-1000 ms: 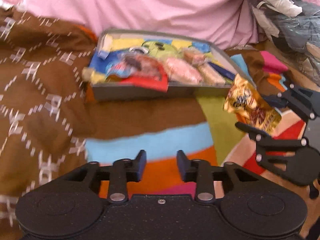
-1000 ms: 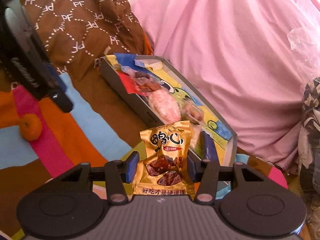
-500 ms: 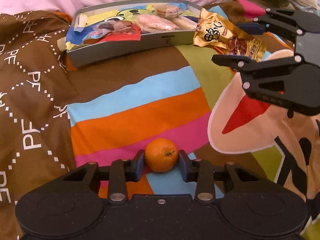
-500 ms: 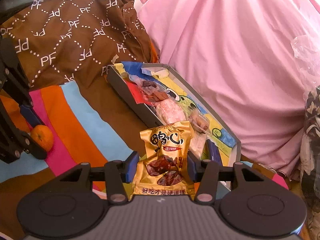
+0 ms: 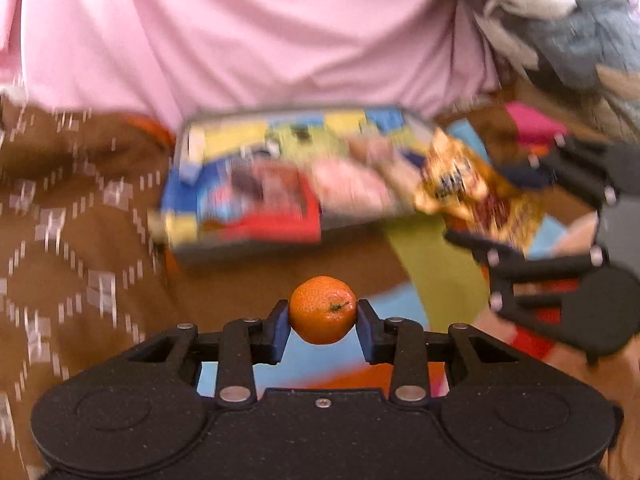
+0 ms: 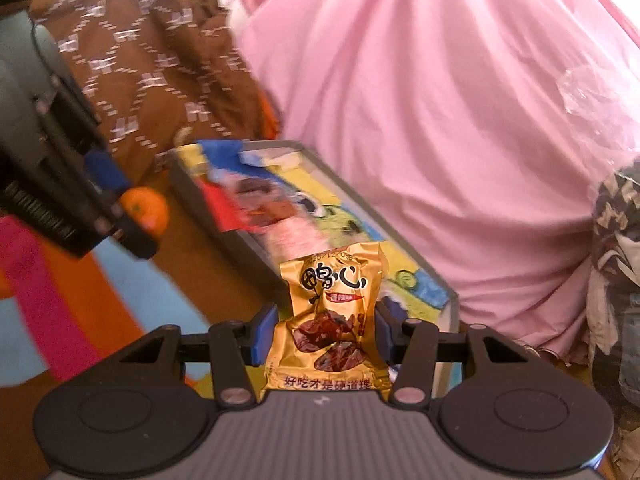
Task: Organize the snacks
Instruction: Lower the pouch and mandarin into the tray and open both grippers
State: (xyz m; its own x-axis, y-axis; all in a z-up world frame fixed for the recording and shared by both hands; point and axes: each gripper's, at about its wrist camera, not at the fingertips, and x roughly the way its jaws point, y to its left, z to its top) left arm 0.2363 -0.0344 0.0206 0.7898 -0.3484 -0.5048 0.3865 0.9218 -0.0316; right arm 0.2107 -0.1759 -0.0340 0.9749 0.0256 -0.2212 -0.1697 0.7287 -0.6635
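Left hand-held gripper (image 5: 322,330) clamps orange (image 5: 322,309); blurred tray (image 5: 256,249) probably unobstructed ahead.

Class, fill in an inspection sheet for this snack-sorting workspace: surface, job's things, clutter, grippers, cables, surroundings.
Surface: striped multicolour blanket.
Job's things: grey tray of wrapped snacks; orange; gold snack packet.
Clutter: brown patterned cloth beside the tray.
Grippers: left gripper shut on the orange; right gripper shut on the gold snack packet.
Cables: nothing seen.
Surroundings: pink sheet behind the tray; grey patterned fabric at right.
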